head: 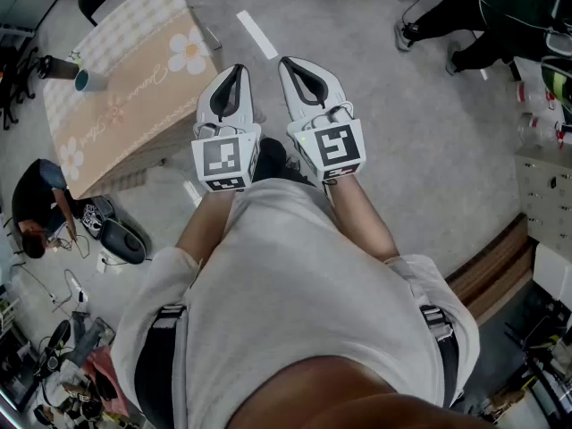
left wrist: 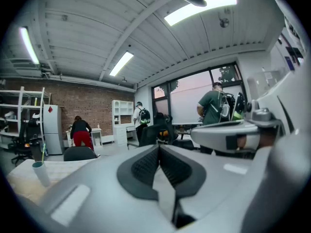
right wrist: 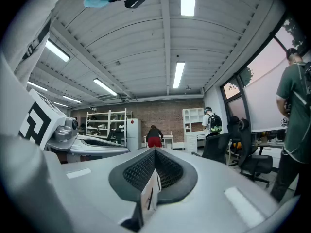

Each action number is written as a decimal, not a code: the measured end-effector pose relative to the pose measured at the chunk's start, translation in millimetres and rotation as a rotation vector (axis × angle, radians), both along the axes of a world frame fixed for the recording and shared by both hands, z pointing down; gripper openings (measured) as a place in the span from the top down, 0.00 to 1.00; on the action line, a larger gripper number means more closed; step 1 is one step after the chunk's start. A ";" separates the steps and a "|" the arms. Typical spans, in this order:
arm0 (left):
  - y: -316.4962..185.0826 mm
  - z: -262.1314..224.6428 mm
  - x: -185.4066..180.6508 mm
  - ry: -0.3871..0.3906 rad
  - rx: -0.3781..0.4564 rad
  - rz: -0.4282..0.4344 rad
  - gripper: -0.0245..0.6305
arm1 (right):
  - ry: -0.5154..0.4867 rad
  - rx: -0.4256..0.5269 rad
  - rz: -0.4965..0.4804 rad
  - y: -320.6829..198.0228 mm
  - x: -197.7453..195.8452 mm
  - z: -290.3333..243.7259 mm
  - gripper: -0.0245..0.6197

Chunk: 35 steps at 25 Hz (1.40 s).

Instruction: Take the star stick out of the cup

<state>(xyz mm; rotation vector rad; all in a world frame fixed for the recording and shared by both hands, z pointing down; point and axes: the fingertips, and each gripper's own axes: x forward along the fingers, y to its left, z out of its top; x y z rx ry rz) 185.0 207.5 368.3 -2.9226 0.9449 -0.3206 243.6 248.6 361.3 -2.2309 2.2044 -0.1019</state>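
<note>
Both tongs are fully together, and nothing is between them. The left tongs and the right tongs are held side by side in front of the person's chest, above the floor. Their tips are near each other but do not touch. In each gripper view the 2 dark ribbed pads meet along one line, with only the room behind them. Neither of the tongs touches any object.

The cup stands on the counter, which has a cloth with a flower pattern. It is near the counter's corner at the left side of the head view, well apart from both tongs. The star stick is in the cup and rises above its rim.

In the head view the star is very small, so its shape is hard to make out. In the left gripper view the cup and the thin stick appear at the far left over the body of the tongs, and the star cannot be read there. The right gripper view does not show the cup. The 2 marker cubes cover the person's hands, so only the forearms are seen. A dark object just beside the cup, past the counter's edge, is too small to identify.
</note>
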 end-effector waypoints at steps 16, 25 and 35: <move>-96.2 -1.8 -169.3 0.054 -0.022 -0.431 0.96 | 0.071 -0.029 -0.417 -124.7 -153.9 4.6 0.96; -186.4 22.3 -230.6 0.107 -0.081 -0.573 0.96 | 0.147 -0.132 -0.538 -207.0 -203.1 28.4 0.96; -307.6 39.3 -274.8 0.089 -0.119 -0.611 0.96 | 0.136 -0.202 -0.612 -334.0 -255.0 44.5 0.96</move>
